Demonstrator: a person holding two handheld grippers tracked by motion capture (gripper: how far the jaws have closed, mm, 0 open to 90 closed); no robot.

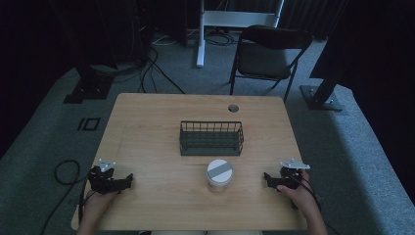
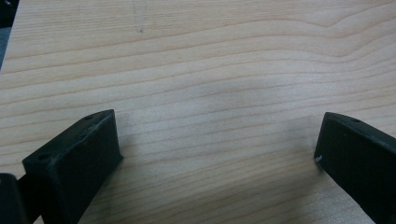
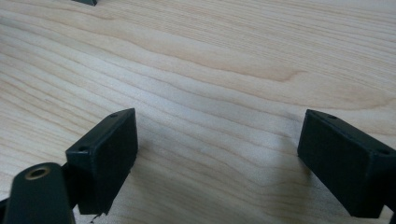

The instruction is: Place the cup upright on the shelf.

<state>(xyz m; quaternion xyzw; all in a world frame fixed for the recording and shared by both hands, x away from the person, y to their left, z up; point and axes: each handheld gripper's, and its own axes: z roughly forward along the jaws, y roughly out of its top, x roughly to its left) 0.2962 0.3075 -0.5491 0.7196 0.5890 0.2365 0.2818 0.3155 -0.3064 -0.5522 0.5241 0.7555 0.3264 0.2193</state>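
Dim room; table (image 1: 147, 122) holds jar (image 1: 219, 175), contents indistinct; both grippers' jaws spread, empty.

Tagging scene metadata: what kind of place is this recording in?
Likely a lab or studio data-collection space, not a home: a wooden table on grey carpet, dark stand bases with loose cables on the floor, and a folding chair behind.

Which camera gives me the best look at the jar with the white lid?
The high view: the jar stands whole on the table, just in front of the wire basket, between the two grippers. The left gripper view and the right gripper view look down at bare wood between open jaws, so they add nothing about the jar.
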